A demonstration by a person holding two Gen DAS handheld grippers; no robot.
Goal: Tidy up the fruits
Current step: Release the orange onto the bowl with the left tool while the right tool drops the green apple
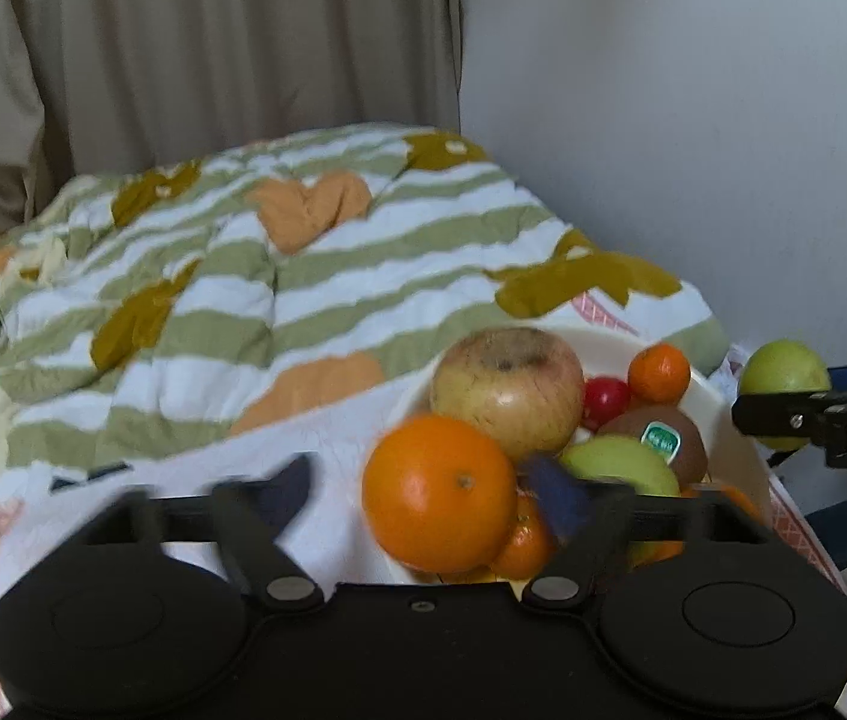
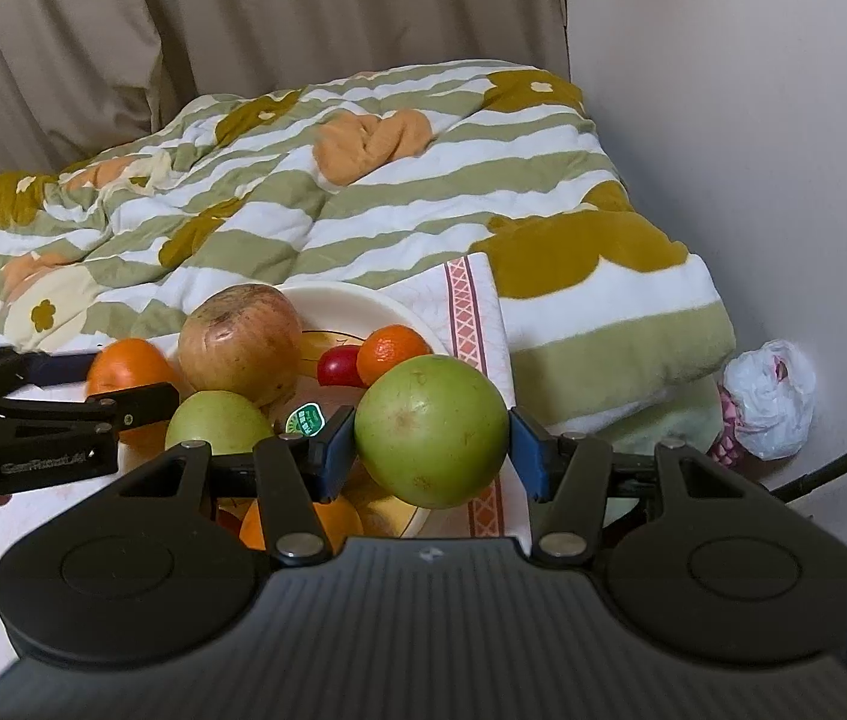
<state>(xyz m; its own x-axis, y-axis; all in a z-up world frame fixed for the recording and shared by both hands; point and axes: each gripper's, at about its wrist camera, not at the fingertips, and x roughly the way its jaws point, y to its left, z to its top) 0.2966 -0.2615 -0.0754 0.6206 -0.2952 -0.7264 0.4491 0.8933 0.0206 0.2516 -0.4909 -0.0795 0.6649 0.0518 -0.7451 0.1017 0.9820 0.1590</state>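
Two hand-held grippers work over a cream bowl (image 2: 363, 300) of fruit that sits on a white cloth (image 2: 471, 324) spread on the bed. The right hand-held gripper (image 2: 432, 450) has its blue pads pressed against both sides of a green apple (image 2: 432, 429), holding it above the bowl's near right rim. The left hand-held gripper (image 1: 423, 492) is spread wide, its fingers on either side of a large orange (image 1: 438, 492) at the bowl's left edge, gripping nothing. A big russet apple (image 1: 507, 390), a kiwi (image 1: 663, 438) with a green sticker, a small tangerine (image 1: 659, 372) and a red fruit (image 1: 605, 399) lie piled inside.
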